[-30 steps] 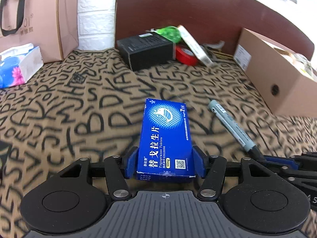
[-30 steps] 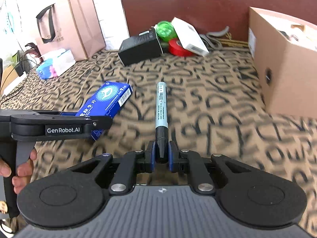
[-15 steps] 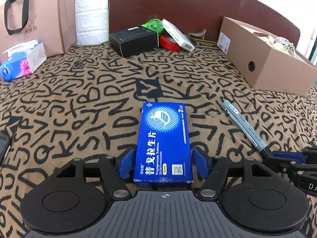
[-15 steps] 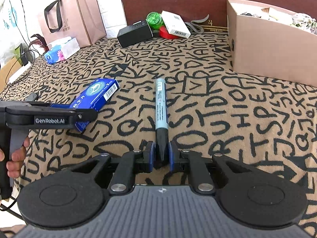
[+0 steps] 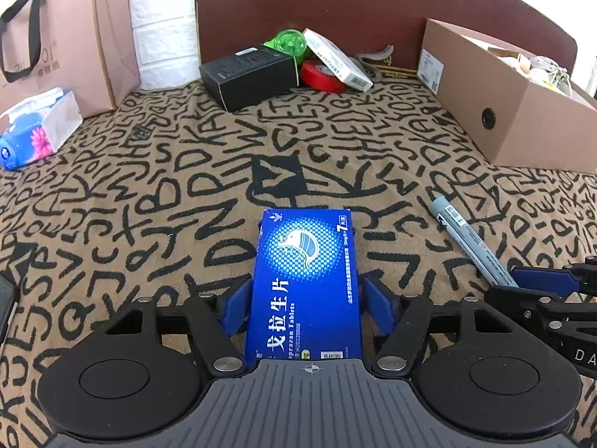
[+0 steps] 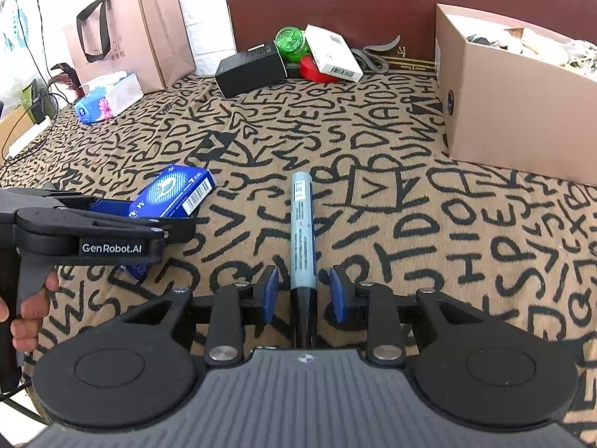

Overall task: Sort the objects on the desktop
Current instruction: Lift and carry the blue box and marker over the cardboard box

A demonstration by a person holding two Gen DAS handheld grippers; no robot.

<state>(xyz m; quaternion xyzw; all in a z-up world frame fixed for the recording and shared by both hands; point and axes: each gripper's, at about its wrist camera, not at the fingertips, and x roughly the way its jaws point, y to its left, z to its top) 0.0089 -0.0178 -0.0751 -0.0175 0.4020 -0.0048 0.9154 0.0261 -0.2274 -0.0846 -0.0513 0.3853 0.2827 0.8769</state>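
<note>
The left gripper (image 5: pixel 304 308) has its jaws closing, the blue pads a little clear of the blue medicine box (image 5: pixel 308 283) that lies flat between them on the letter-patterned tabletop (image 5: pixel 149 186). The right gripper (image 6: pixel 303 294) has its jaws opening, both pads apart from the grey marker (image 6: pixel 303 239) lying between them, black cap end nearest. A hand (image 6: pixel 28 313) grips the left gripper's handle. Farther back stand a brown cardboard box (image 6: pixel 503 112) on the right, a black box (image 5: pixel 250 74), red tape roll (image 5: pixel 319 76), green round thing (image 5: pixel 289 42) and white box (image 5: pixel 335 59) by the dark headboard (image 5: pixel 373 0), and a tissue pack (image 5: pixel 35 130) beside a pink paper bag (image 5: pixel 63 48).
</note>
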